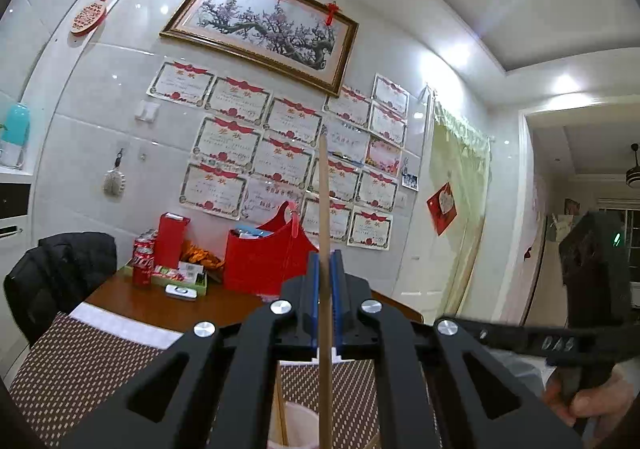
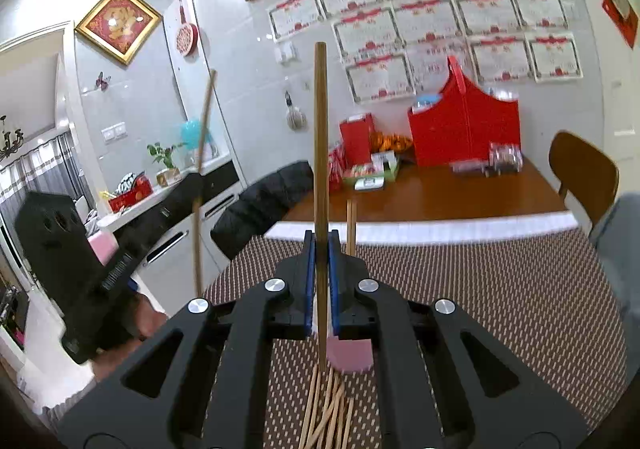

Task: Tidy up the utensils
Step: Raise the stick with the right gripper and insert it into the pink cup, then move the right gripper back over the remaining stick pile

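The left gripper (image 1: 325,269) is clamped on a single pale chopstick (image 1: 323,209), which stands nearly upright between the blue pads, its top well above the jaws and its lower end running down toward a whitish cup (image 1: 296,425) just below. The right gripper (image 2: 321,249) is likewise closed on a darker chopstick (image 2: 320,129), held upright and pinched near its lower part. Holding each stick vertical probably lines it up for dropping end-first into a holder. Directly beneath the right gripper a pink cup (image 2: 352,359) sits on the woven placemat (image 2: 500,289), with another stick rising behind it, probably out of the cup. Nearer than the cup, below the gripper's body, a loose heap of chopsticks (image 2: 328,409) lies flat on the mat, still to be sorted. Ahead of both grippers the brown desk (image 2: 440,197) carries red boxes and cans.
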